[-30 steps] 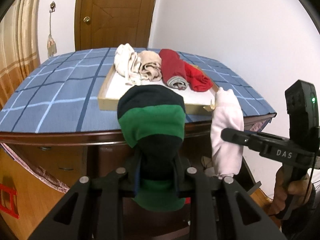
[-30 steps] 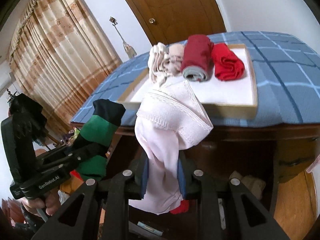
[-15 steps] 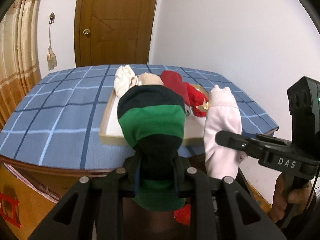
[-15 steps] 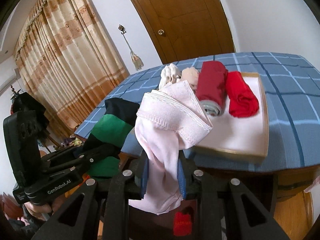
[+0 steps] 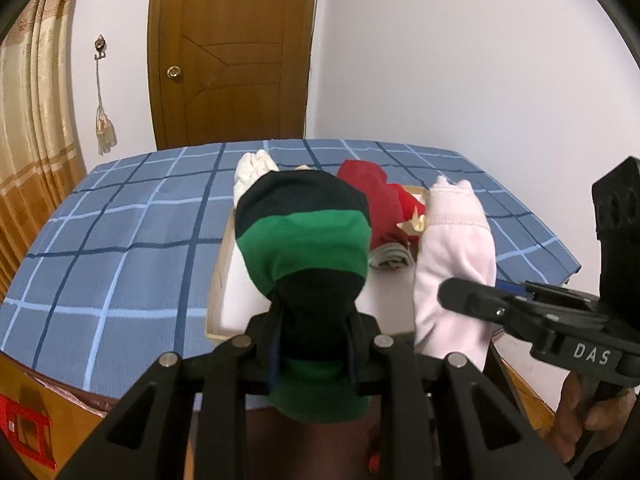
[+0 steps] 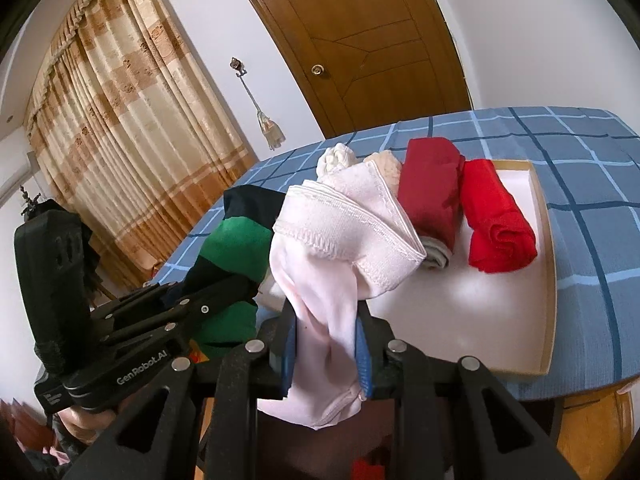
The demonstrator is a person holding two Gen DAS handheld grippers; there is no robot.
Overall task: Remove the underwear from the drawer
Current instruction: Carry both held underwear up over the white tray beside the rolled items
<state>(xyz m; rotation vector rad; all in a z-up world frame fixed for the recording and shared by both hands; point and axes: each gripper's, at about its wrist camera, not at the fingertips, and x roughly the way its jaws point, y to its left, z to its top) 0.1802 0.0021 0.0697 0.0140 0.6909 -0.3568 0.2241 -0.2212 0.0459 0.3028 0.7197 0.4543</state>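
My left gripper point(image 5: 314, 332) is shut on a rolled green and black underwear point(image 5: 304, 240), held up over the near edge of a shallow white tray point(image 5: 219, 280). My right gripper point(image 6: 326, 344) is shut on a pale pink underwear point(image 6: 340, 248), also raised in front of the tray point(image 6: 546, 280). In the left wrist view the right gripper point(image 5: 452, 292) and its pink underwear point(image 5: 454, 256) show at the right. In the right wrist view the left gripper point(image 6: 240, 288) and the green roll point(image 6: 232, 248) show at the left. The drawer is out of view.
The tray holds a dark red roll point(image 6: 434, 184), a bright red roll point(image 6: 496, 220), a beige roll point(image 6: 388, 164) and a white roll point(image 6: 336, 158). It lies on a blue checked cloth point(image 5: 120, 240) over a table. A wooden door point(image 5: 228, 52) and curtains point(image 6: 120, 120) stand behind.
Both grippers have risen and come forward with their underwear, from below the table's edge to above it. The tabletop and tray now show from higher up. The grips have not altered.
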